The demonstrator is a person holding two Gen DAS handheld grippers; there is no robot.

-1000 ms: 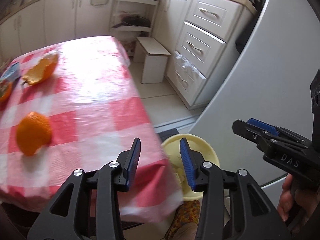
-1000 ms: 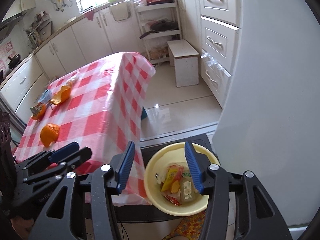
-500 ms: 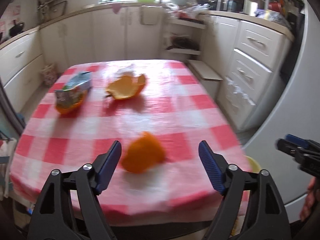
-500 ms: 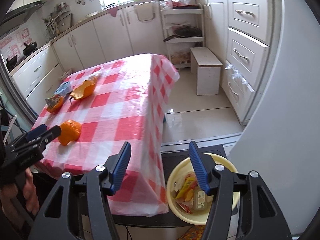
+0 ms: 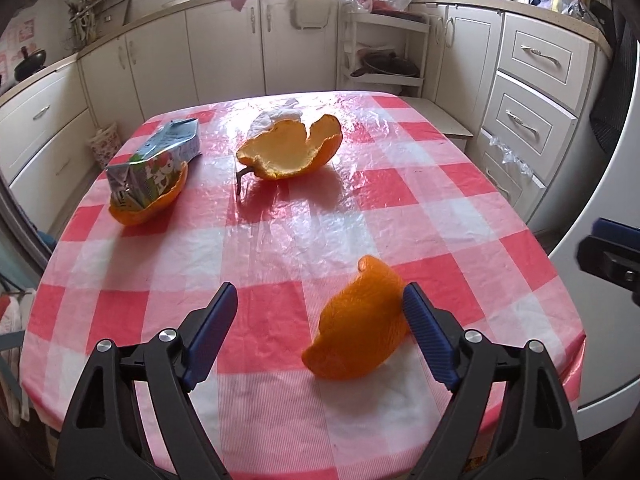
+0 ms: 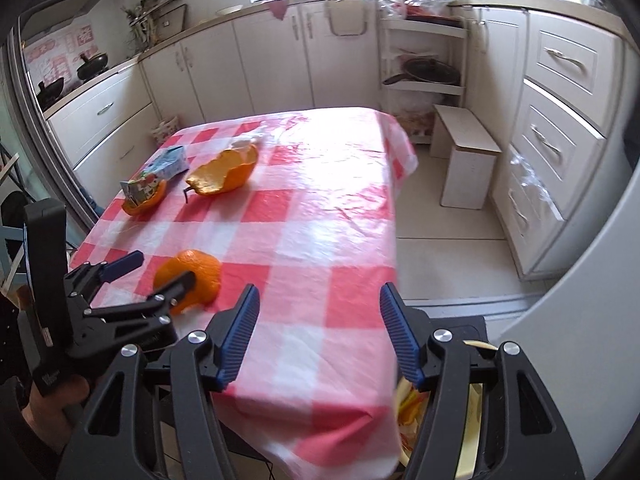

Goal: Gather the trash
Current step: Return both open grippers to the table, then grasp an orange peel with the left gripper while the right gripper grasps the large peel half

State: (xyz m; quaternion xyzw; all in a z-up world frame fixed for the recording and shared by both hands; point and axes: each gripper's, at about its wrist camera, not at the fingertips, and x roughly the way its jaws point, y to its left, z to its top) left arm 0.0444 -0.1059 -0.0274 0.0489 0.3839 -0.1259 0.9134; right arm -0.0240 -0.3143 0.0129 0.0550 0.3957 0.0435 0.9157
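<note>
Left wrist view first: your left tool [image 5: 320, 320] hangs over the near end of the surface [image 5: 304, 216], which wears a red-and-white checked plastic cloth. Its jaws have just been opening and now stand wide apart. A domed piece of orange peel [image 5: 360, 332] lies between them, skin side up, right beside the right-hand pad; whether that pad touches it you cannot tell, and the left-hand pad is clear of it. Farther back sits a large cupped orange peel [image 5: 292, 152], pith side up, with a crumpled white scrap [image 5: 276, 116] just behind it. To the left, a crushed juice carton [image 5: 160, 164] rests in a third piece of peel [image 5: 148, 204]. At the right edge, the tip of your right tool [image 5: 612, 256] shows, off the surface.

Right wrist view: your right tool [image 6: 320, 332] hovers at the near right corner of the surface [image 6: 320, 216], its jaws apart after just widening, with nothing between them but cloth below. Your left tool [image 6: 156, 272] shows at lower left, gripped by your hand [image 6: 56, 396], its fingers either side of the domed peel [image 6: 200, 272]. The cupped peel [image 6: 224, 172] and the carton [image 6: 156, 176] sit toward the far left. Below the right-hand finger, the rim of a yellow bowl [image 6: 480, 348] holding wrappers peeks out beside the surface.
</note>
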